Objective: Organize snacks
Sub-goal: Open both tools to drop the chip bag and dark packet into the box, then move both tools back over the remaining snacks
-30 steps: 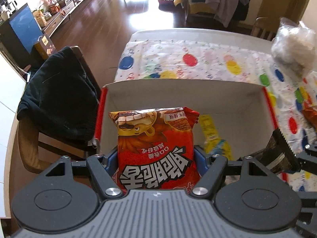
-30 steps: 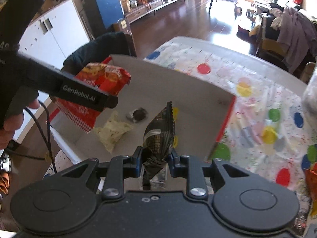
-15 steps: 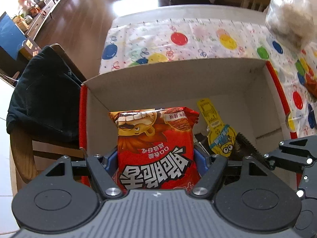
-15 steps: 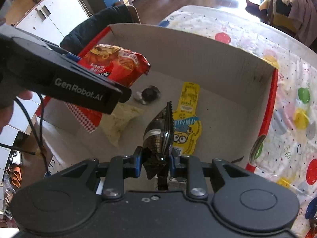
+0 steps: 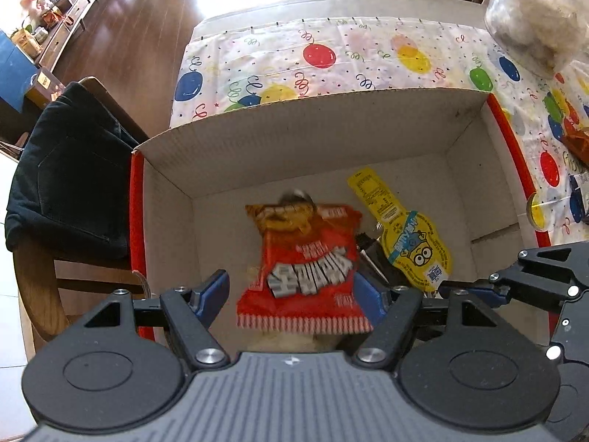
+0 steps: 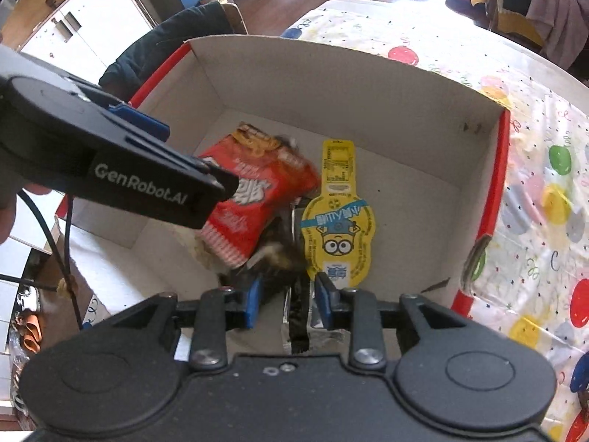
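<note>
A red snack bag [image 5: 305, 258] is blurred, dropping free into the cardboard box [image 5: 294, 125]; it also shows in the right wrist view [image 6: 254, 199]. My left gripper [image 5: 291, 294] is open above it, jaws wide apart. My right gripper [image 6: 287, 302] is open over the box; the dark foil packet [image 6: 279, 254] is blurred just beyond its blue pads, loose and falling. A yellow minion pouch [image 5: 408, 235] lies on the box floor, also visible in the right wrist view [image 6: 338, 213]. A pale packet lies partly hidden under the red bag.
The box has red side rims [image 5: 136, 213] and stands on a balloon-print tablecloth [image 5: 349, 55]. A chair with a dark jacket [image 5: 66, 176] stands left of the box. A clear bag of pale snacks [image 5: 541, 25] and more packets [image 5: 578, 143] lie at the right.
Both grippers moved over and down toward the box, then opened. The red bag left the left jaws and the dark foil packet left the right jaws; both are falling into the box.
</note>
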Demonstrator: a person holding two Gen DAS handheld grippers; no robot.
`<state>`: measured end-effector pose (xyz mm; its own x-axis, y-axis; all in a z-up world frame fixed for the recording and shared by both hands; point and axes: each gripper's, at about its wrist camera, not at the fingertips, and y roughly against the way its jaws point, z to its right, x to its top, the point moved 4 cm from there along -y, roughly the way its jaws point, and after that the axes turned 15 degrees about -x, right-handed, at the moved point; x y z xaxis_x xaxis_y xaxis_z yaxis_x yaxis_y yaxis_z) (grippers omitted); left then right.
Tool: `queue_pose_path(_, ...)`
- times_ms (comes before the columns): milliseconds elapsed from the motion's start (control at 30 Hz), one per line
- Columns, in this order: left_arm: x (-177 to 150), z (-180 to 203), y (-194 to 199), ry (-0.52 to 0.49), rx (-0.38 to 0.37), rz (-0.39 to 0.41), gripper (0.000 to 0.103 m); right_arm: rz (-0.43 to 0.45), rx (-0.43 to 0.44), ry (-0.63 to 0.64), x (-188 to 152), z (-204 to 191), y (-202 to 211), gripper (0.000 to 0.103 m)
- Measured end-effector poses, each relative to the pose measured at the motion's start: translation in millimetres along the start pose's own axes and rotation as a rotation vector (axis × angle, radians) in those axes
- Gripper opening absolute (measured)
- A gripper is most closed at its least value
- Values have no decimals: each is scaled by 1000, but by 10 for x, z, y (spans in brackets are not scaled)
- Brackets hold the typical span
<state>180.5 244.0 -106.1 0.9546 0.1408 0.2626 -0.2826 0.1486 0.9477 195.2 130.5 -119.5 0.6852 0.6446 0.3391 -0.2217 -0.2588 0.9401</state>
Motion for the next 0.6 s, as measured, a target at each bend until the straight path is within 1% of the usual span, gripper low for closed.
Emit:
queue_pose_path(100, -23, 30, 45, -16, 4, 21, 74, 13, 3, -10, 20, -7, 65, 32)
queue_pose_path(300, -76, 59, 170, -6, -13, 61, 74, 61, 2, -13, -13, 12, 263, 43)
queue_pose_path(600, -146, 231, 479, -30, -35, 166, 74, 143, 13, -43, -78, 121, 604, 56)
